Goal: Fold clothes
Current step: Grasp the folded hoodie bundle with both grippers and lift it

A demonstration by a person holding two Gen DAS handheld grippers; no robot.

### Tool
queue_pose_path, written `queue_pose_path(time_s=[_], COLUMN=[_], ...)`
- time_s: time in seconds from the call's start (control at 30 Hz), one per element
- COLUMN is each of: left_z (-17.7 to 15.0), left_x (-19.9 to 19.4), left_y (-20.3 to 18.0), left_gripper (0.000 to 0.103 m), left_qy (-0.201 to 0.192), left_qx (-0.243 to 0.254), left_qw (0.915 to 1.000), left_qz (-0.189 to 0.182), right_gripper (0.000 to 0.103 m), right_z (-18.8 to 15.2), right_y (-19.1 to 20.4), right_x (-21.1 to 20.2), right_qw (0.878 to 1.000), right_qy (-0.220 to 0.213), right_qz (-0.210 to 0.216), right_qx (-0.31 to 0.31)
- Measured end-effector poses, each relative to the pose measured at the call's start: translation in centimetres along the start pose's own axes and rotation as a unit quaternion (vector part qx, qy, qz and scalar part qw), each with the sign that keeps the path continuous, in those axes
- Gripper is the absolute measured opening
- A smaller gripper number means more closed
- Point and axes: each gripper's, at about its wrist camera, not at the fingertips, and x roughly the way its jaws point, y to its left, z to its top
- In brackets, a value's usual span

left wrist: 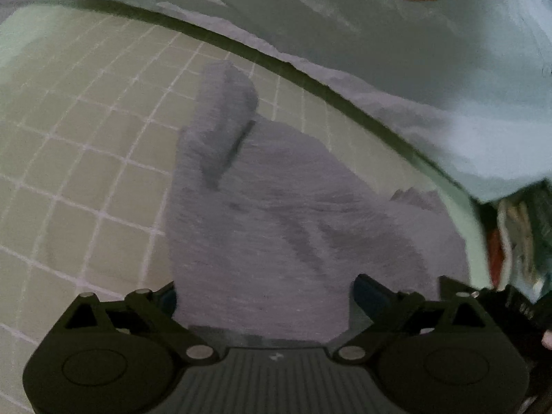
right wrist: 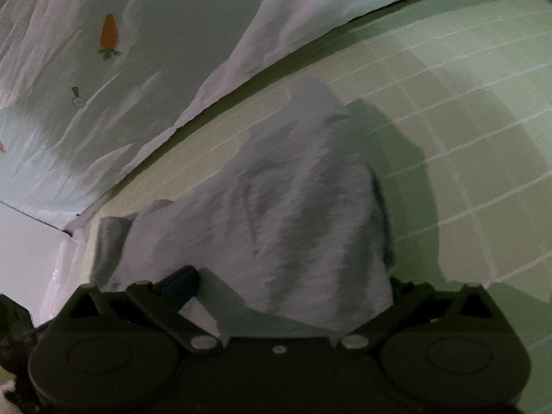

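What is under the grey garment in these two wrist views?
The grey garment lies over a green gridded mat, which shows all round it. Whatever sits directly beneath the cloth is covered, so nothing more can be told.

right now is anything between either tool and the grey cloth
Nothing visible. The grey cloth lies on the green gridded mat and runs right into the gap of the left tool and the right tool. The pale carrot-print sheet sits beyond it, not in the way.
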Motion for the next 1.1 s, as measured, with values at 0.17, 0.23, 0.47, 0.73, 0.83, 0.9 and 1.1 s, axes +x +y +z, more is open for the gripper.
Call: queue_pose_path(time_s=[0.17,0.23,0.47,0.73,0.83,0.9,1.1], left_z=[-1.8,-3.2,-8.7,-11.5,-12.1,-12.2,-11.5], left_x=[-1.0,-2.2,-7.0,-9.9,-10.1,-10.4,-10.0], left_y=[0.0,0.0,-2.4,-8.1,-11.8,-14.6,-26.3], left_gripper=[0.050,0.043,0.038,0.036,0.035,0.035,0.035], left_qy=[0.033,0.040,0.052,0.058,0.060,0.052,0.012], left_qx=[-0.033,-0.047,0.001,0.095,0.132,0.153,0.194], left_qw=[0.9979,0.9964,0.9960,0.9841,0.9750,0.9673,0.9421], left_qz=[-0.045,-0.059,-0.072,-0.139,-0.168,-0.195,-0.273], right_gripper=[0.070,0.051,0.043,0.042,0.041,0.041,0.041], right_z=[-1.2,-2.3,-8.0,-13.9,-14.9,-15.1,-11.6], right_y=[2.7,3.2,4.9,2.6,1.0,-0.3,-5.0], right_x=[0.5,-0.7,-7.3,-16.5,-20.5,-23.0,-31.9], right_qw=[0.998,0.999,0.999,0.994,0.988,0.982,0.965], right_qy=[0.031,0.030,0.025,-0.061,-0.103,-0.131,-0.225], right_qz=[-0.032,-0.026,-0.022,-0.013,-0.014,-0.008,0.014], right_qx=[-0.032,-0.016,0.018,0.087,0.115,0.132,0.133])
